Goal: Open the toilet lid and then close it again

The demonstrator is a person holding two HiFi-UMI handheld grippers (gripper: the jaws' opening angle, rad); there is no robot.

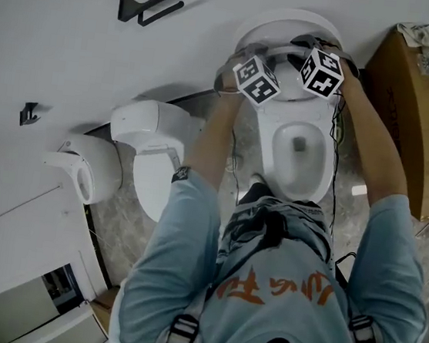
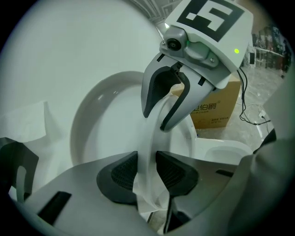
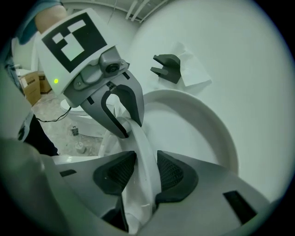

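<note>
Looking down from the head view, finds the toilet lid [image 1: 294, 25] tipped up toward the wall above the uncovered bowl [image 1: 298, 150], with the left tool [image 1: 247, 66] and right tool [image 1: 314, 59] side by side at its free edge; probably paired so to share the weight and stop the lid twisting or dropping; cannot see either set of jaws here, masked by the marker cubes, nor the hinge, nor separate lid from seat ring with any certainty; loses part of a cardboard box [image 1: 415, 114] past the right edge and leaves a second white fixture [image 1: 155, 148] unused at the left. Turning to the left gripper view, shows the left tool's pads [image 2: 123, 173] partly closed and pressing on both faces of the lid's thin white rim, the right tool clamped on the same rim just beyond; reads the shallow hollow at the left as the lid's underside; cannot name the white scrap [image 2: 147, 203] hanging below the pads, nor follow the rim behind the tool's own body. Turning to the right gripper view, gives the mirror of that: pads [image 3: 173, 171] narrowed onto the rim with nothing else between, the left tool biting further along, a black wall bracket [image 3: 167, 67] with paper behind it on the wall; hides most of the bowl behind the other tool; suggests, from so upright a lid, opening about done and lowering yet to come.
</note>
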